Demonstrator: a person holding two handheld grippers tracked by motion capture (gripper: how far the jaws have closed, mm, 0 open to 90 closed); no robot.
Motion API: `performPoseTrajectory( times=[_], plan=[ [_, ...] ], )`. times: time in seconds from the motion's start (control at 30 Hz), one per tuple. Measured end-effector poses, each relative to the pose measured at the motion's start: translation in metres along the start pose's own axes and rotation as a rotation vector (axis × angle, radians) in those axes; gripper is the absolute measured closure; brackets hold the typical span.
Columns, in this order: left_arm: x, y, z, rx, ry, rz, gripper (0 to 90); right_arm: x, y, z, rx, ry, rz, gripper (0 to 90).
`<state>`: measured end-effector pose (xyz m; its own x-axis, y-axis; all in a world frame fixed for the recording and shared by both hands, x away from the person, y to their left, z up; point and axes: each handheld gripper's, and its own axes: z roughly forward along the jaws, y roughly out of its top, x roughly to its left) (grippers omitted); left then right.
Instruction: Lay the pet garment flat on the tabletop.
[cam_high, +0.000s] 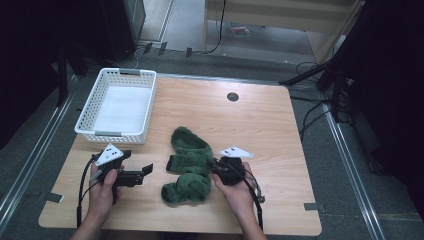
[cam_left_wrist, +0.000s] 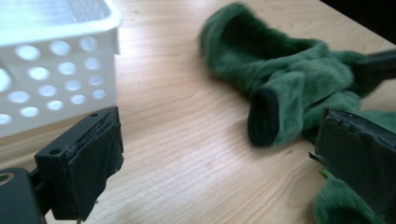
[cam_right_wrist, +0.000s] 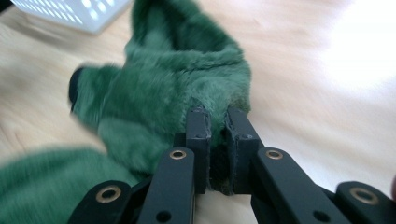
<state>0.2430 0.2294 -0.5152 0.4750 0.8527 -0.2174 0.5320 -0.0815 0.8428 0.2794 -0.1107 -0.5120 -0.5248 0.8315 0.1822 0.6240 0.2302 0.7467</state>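
Green fleece (cam_high: 189, 165) is running near-to-far; your right gripper (cam_high: 216, 166) is pinching its right edge, left gripper (cam_high: 148, 171) waiting wide open.

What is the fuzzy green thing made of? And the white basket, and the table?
The green thing looks like soft plush or fleece fabric: its surface is deep and furry, and it lies in floppy folds. The white basket looks like hard, smooth plastic, with rows of moulded holes in its walls. The table looks like pale wood or a wood-look top, with fine grain lines and a matt finish.
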Motion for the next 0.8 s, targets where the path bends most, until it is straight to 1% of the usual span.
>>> performPoseTrajectory(
  times=[0.03, 0.07, 0.1, 0.13, 0.17, 0.2, 0.23, 0.3, 0.33, 0.37, 0.4, 0.43, 0.47, 0.53, 0.57, 0.6, 0.63, 0.67, 0.7, 0.73, 0.77, 0.8],
  plan=[
    [-0.001, -0.001, 0.002, 0.008, -0.002, 0.004, 1.3, 0.0, 0.0, 0.0, 0.0, 0.0, 0.0, 81.7],
    [-0.003, -0.001, 0.005, 0.018, -0.006, 0.009, 1.3, -0.004, -0.007, -0.004, 0.016, -0.003, 0.008, 79.8],
    [-0.005, -0.002, 0.007, 0.025, -0.012, 0.012, 1.3, -0.013, -0.017, -0.011, 0.042, 0.0, 0.024, 62.2],
    [-0.006, -0.002, 0.009, 0.028, -0.017, 0.013, 1.3, -0.013, -0.017, -0.011, 0.042, 0.0, 0.024, 62.2],
    [-0.008, -0.002, 0.011, 0.032, -0.02, 0.014, 1.3, -0.02, -0.016, -0.017, 0.032, 0.0, 0.024, 45.5],
    [-0.01, -0.002, 0.013, 0.032, -0.027, 0.008, 1.3, -0.02, -0.016, -0.017, 0.032, 0.0, 0.024, 45.5],
    [-0.013, -0.001, 0.016, 0.024, -0.03, -0.006, 1.3, -0.023, -0.011, -0.02, 0.01, -0.003, 0.027, 41.3],
    [-0.019, 0.001, 0.022, 0.022, -0.044, -0.022, 1.3, -0.03, 0.002, -0.026, -0.049, -0.005, 0.047, 39.9],
    [-0.021, 0.002, 0.025, 0.02, -0.045, -0.018, 1.3, -0.032, 0.014, -0.025, -0.079, 0.009, 0.045, 40.0],
    [-0.023, 0.004, 0.028, 0.022, -0.055, -0.012, 1.3, -0.032, 0.014, -0.025, -0.079, 0.009, 0.045, 40.0],
    [-0.024, 0.006, 0.033, 0.024, -0.069, -0.021, 1.3, -0.032, 0.02, -0.022, -0.082, 0.017, 0.033, 39.8],
    [-0.025, 0.009, 0.037, 0.024, -0.077, -0.031, 1.3, -0.031, 0.026, -0.017, -0.08, 0.021, 0.019, 39.5],
    [-0.026, 0.011, 0.041, 0.025, -0.085, -0.043, 1.3, -0.03, 0.031, -0.011, -0.075, 0.013, 0.005, 39.5],
    [-0.026, 0.015, 0.049, 0.026, -0.092, -0.051, 1.3, -0.027, 0.038, 0.003, -0.069, 0.004, -0.021, 39.5],
    [-0.026, 0.016, 0.053, 0.025, -0.088, -0.052, 1.3, -0.024, 0.042, 0.017, -0.049, -0.004, -0.041, 38.9],
    [-0.026, 0.017, 0.057, 0.028, -0.079, -0.051, 1.3, -0.024, 0.042, 0.017, -0.049, -0.004, -0.041, 38.9],
    [-0.026, 0.018, 0.062, 0.028, -0.07, -0.05, 4.1, -0.021, 0.045, 0.03, -0.031, -0.001, -0.06, 38.7],
    [-0.026, 0.02, 0.067, 0.035, -0.055, -0.05, 6.7, -0.02, 0.046, 0.036, -0.027, 0.001, -0.063, 38.7],
    [-0.026, 0.023, 0.072, 0.039, -0.038, -0.051, 6.7, -0.02, 0.046, 0.036, -0.027, 0.001, -0.063, 38.7],
    [-0.027, 0.025, 0.077, 0.042, -0.033, -0.05, 7.2, -0.02, 0.049, 0.047, -0.013, 0.006, -0.067, 38.8],
    [-0.027, 0.028, 0.082, 0.045, -0.033, -0.05, 7.2, -0.02, 0.049, 0.047, -0.013, 0.006, -0.067, 38.8],
    [-0.028, 0.031, 0.085, 0.051, -0.026, -0.049, 12.4, -0.02, 0.051, 0.055, 0.009, -0.01, -0.071, 39.8]
  ],
)
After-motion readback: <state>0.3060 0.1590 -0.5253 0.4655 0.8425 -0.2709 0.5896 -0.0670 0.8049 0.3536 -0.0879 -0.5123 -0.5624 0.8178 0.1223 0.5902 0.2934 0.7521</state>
